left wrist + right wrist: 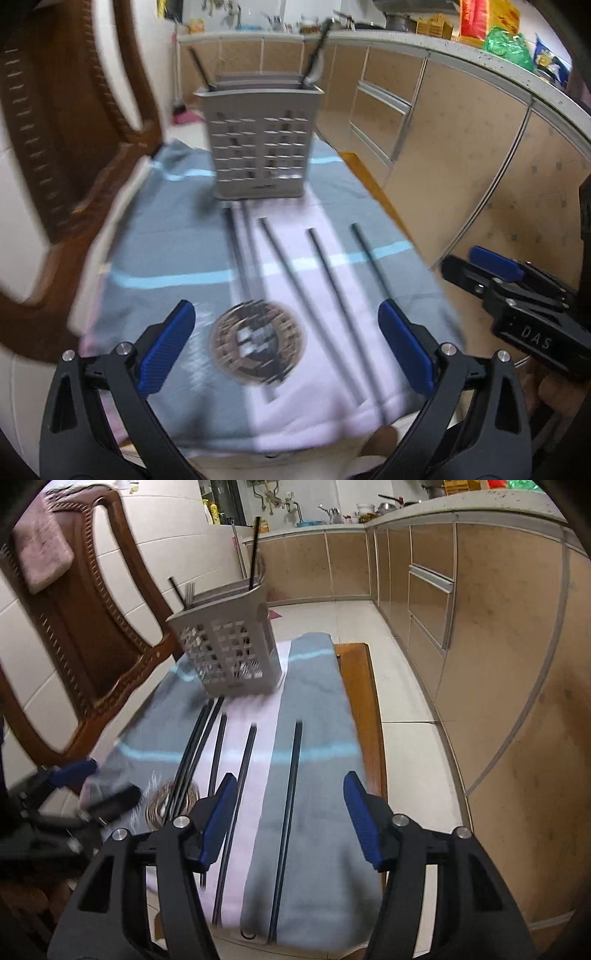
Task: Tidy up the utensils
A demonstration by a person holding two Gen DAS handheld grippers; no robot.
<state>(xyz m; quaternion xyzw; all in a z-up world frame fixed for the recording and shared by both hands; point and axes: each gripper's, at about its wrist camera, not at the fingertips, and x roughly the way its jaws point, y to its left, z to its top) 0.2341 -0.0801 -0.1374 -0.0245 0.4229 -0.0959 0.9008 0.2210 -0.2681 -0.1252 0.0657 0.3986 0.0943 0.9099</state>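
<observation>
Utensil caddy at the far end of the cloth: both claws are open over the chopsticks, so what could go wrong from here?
1. The utensil caddy is tall and stands on soft cloth; a hard insertion might tip it.
2. Two chopsticks lie together across the skimmer; the left claw may grab both or drag it.
3. The rightmost chopstick reaches the cloth's near edge; a nudge from the right claw could roll it off.
</observation>
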